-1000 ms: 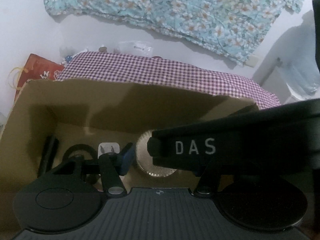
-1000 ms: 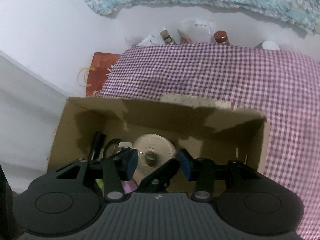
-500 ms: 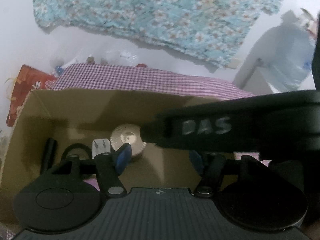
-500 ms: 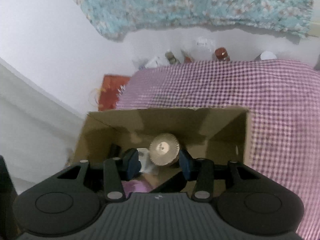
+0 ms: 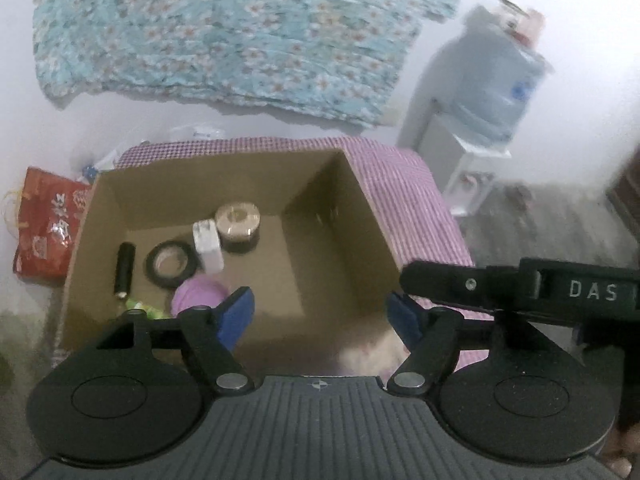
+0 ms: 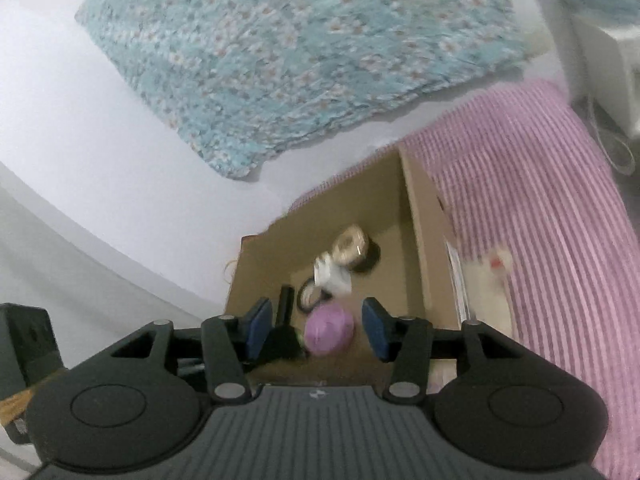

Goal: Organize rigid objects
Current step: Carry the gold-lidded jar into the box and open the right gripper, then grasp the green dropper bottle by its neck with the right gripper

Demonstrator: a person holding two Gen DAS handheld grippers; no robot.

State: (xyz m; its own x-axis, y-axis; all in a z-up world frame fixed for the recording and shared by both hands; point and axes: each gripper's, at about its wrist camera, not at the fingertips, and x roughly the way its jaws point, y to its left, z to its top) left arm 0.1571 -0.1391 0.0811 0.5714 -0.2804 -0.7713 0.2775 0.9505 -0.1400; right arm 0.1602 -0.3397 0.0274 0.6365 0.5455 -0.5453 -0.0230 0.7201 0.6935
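An open cardboard box (image 5: 372,216) stands on the purple checked cloth (image 5: 436,216). On its floor lie a round tan tin (image 5: 237,221), a white plug (image 5: 206,242), a black tape roll (image 5: 172,264), a black cylinder (image 5: 124,264) and a purple round thing (image 5: 198,298). My left gripper (image 5: 320,314) hangs above the box's near side, its jaws opening with nothing between them. The right gripper's black body (image 5: 520,288) crosses the right of that view. My right gripper (image 6: 316,330) is above the box (image 6: 420,240), jaws opening and empty, with the purple thing (image 6: 328,330) far below.
A teal floral cloth (image 5: 240,36) hangs on the white wall. A water dispenser (image 5: 492,80) stands to the right of the table and a red bag (image 5: 44,224) to its left. A cream flat item (image 6: 492,280) lies on the cloth beside the box.
Both grippers have pulled up and back from inside the box. The left jaws have spread wider. The right gripper has swung off to the right and its view has rolled.
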